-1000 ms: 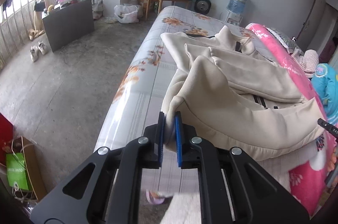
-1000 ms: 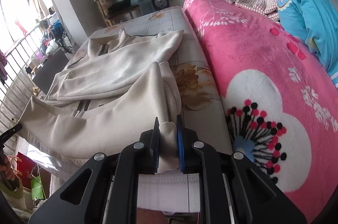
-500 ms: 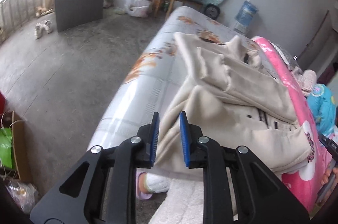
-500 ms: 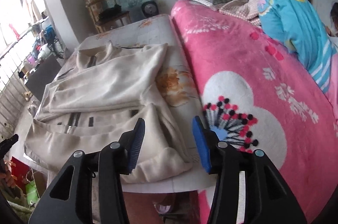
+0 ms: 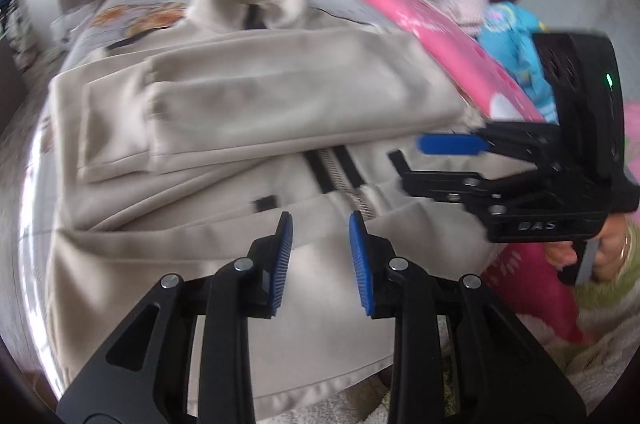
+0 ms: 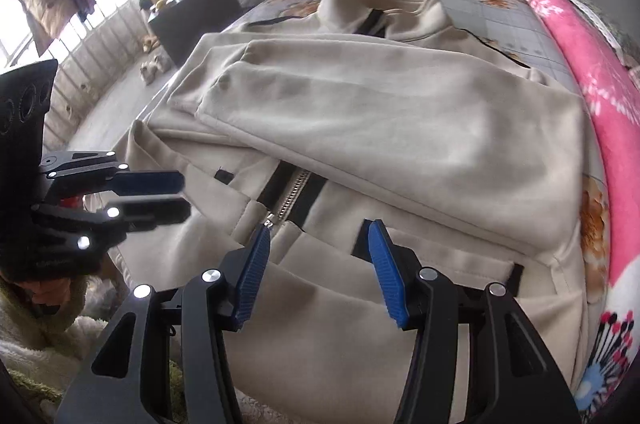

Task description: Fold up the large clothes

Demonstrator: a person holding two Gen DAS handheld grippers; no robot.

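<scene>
A beige zip-up jacket lies flat on the bed, collar at the far end, both sleeves folded across its chest and its zipper showing below them. My left gripper hovers over the lower front near the zipper; its jaws are opening and nothing is between the pads. From the right wrist view, the jacket fills the middle. My right gripper stands open above the hem beside the zipper, holding nothing. Each gripper shows in the other's view: the right gripper at right, the left gripper at left.
A pink flowered blanket runs along the bed's right side, with a blue garment beyond it. The flowered sheet shows past the collar. Concrete floor, a dark cabinet and a railing lie left. A hand holds the right gripper.
Both grippers have let go of the jacket cloth they pinched and opened. They swung inward over the jacket's lower middle, so each now sees the other. The jacket lies flatter.
</scene>
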